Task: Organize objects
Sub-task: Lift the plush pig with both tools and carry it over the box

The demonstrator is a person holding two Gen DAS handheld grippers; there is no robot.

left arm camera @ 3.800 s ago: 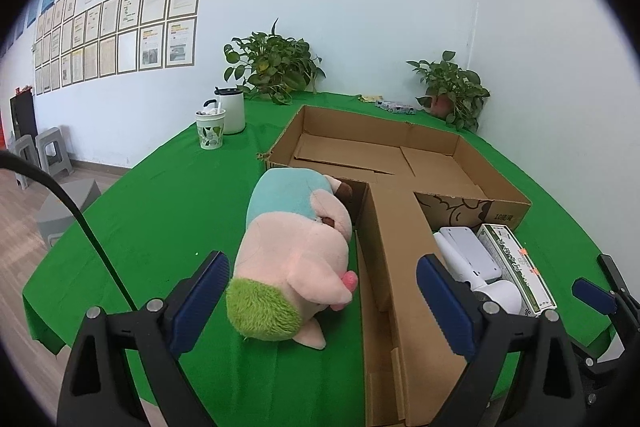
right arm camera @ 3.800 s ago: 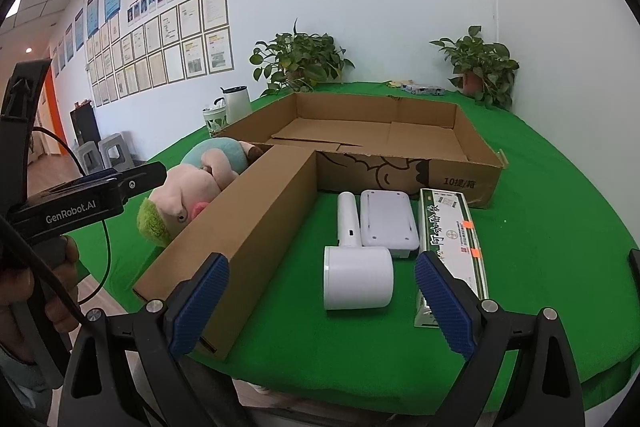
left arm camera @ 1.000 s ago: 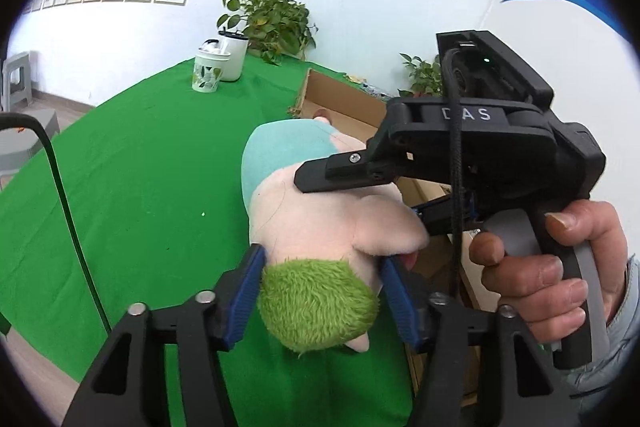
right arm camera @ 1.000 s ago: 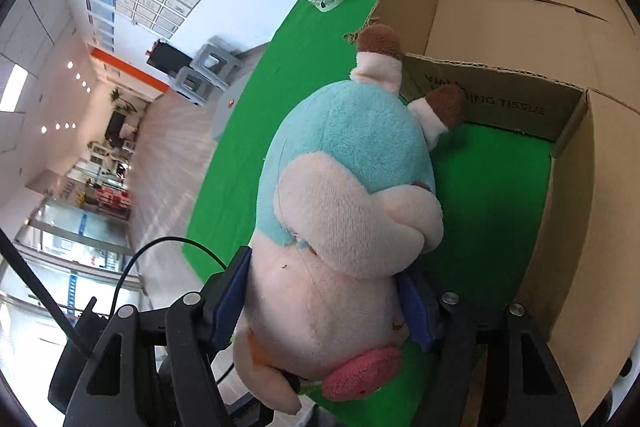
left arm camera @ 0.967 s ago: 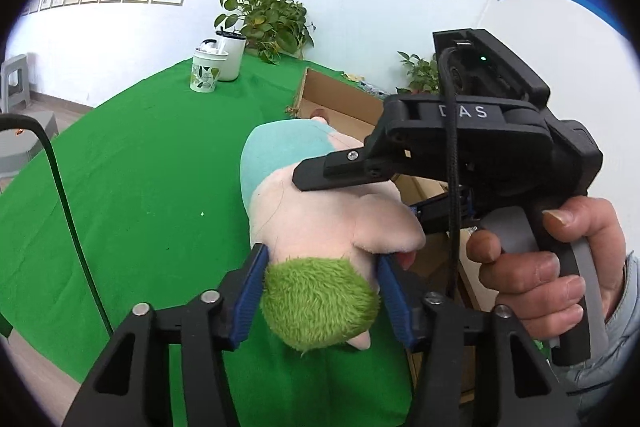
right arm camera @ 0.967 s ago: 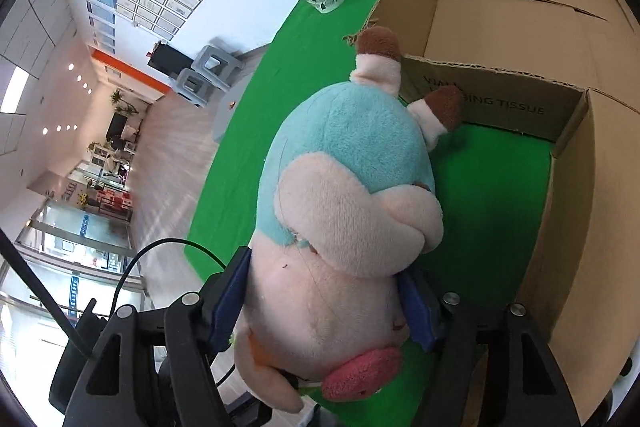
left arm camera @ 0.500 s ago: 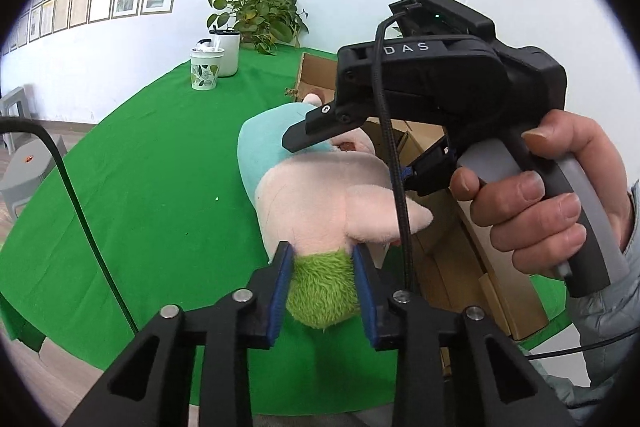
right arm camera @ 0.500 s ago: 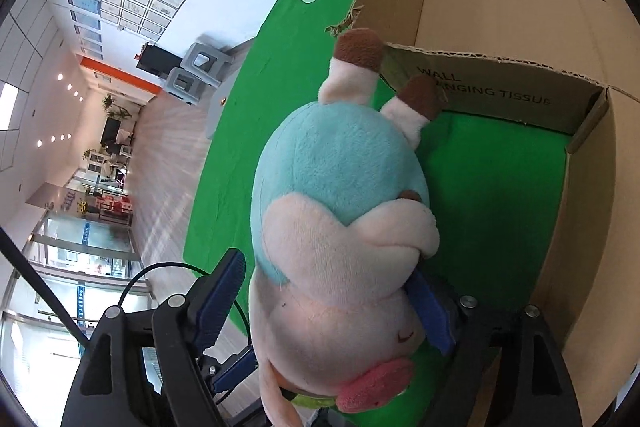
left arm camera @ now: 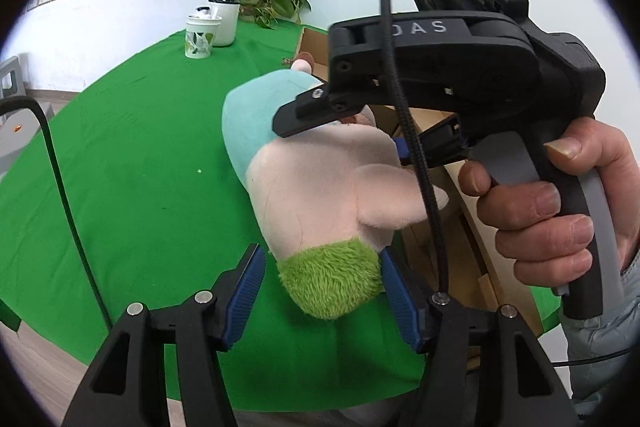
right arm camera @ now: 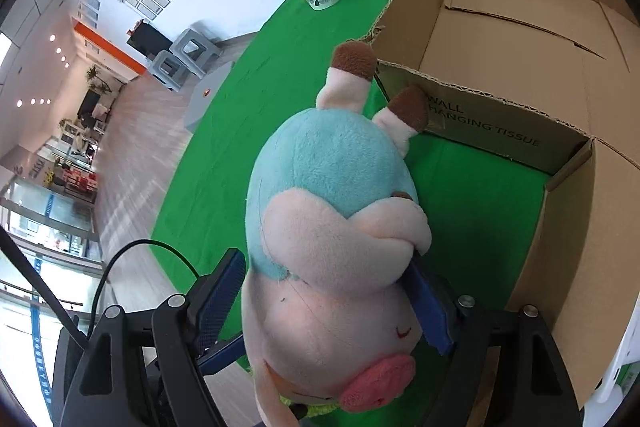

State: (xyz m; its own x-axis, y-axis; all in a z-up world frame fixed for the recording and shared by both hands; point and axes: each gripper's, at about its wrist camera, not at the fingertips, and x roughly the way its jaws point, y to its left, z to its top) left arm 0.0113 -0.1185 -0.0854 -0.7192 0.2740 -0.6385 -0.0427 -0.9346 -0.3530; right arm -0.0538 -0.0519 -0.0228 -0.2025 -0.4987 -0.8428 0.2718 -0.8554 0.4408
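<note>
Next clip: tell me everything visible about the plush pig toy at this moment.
The plush pig toy is soft pile fabric: pale pink head and ears, pink snout, a green tuft on the head, teal body, pink legs with brown hooves. It lies along the green tablecloth, hooves toward the open cardboard box, one hoof at its wall. The left claw brackets the green tuft while opening, its left pad clear. The right claw straddles the head; only its right pad touches.
</note>
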